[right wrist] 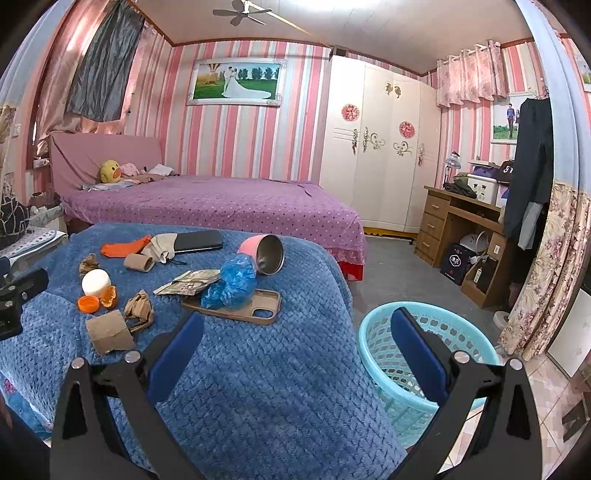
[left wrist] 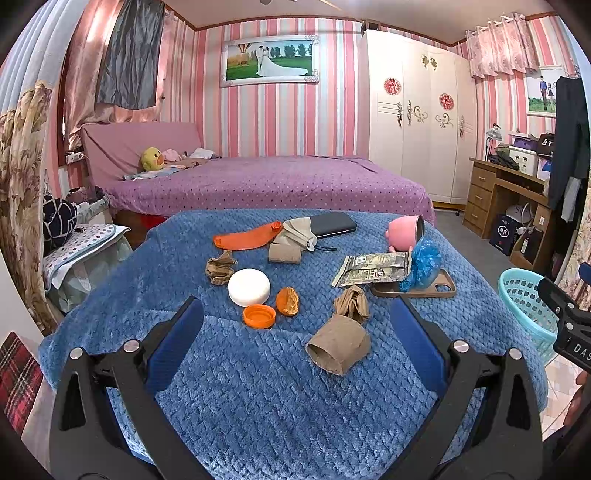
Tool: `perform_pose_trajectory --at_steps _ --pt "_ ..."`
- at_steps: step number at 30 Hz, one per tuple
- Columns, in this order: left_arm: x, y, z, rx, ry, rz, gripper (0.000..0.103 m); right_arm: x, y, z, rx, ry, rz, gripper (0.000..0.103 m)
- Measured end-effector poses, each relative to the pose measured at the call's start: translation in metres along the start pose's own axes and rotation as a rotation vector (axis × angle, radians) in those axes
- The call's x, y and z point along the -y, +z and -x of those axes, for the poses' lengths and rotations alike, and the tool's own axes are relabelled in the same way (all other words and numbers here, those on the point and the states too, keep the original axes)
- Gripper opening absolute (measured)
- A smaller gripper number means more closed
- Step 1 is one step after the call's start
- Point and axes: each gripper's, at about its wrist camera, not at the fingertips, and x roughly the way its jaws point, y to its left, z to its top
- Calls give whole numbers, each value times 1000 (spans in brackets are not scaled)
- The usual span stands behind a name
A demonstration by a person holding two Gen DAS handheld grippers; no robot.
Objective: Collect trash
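On the blue quilted blanket [left wrist: 258,387], trash is being shown scattered across the middle, and nothing is being gripped. In the left wrist view, the left gripper [left wrist: 295,317] is being held wide open above the near edge, its blue pads [left wrist: 173,343] spread apart. From left to right, an orange balloon-like scrap [left wrist: 245,238], a crumpled brown paper [left wrist: 220,267], a white round lid [left wrist: 249,287], an orange cap [left wrist: 259,316] and an orange peel [left wrist: 287,301] are being seen; a cardboard tube [left wrist: 338,349] is lying nearest the pads, with a second crumpled paper [left wrist: 351,303] just beyond it. Farther right, foil wrappers [left wrist: 373,269] and a blue plastic bag [left wrist: 424,266] are resting on a phone case [left wrist: 443,288], near a tipped pink cup [left wrist: 404,232].

In the right wrist view, the right gripper [right wrist: 295,321] is likewise being held released, empty. Only here is the turquoise basket [right wrist: 373,347] being shown almost whole, standing on the floor just right of the blanket; its inside is partly hidden by a pad. The ceiling fan [right wrist: 240,13] is also being shown whole only here.
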Motion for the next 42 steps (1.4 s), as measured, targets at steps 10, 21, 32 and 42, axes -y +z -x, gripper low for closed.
perform_pose_trajectory --at_steps 10,21,32,42 --pt "-2 0 -5 -6 5 -1 98 -1 -2 -1 -5 1 -2 99" --pt "-2 -1 -6 -9 3 -11 98 -1 -2 -1 -5 -2 -5 99" --pt "-9 0 -12 -22 17 -17 98 5 0 -3 -3 -25 -12 99" --pt "-8 -1 -20 -30 31 -46 98 13 3 -10 -3 -43 -24 99"
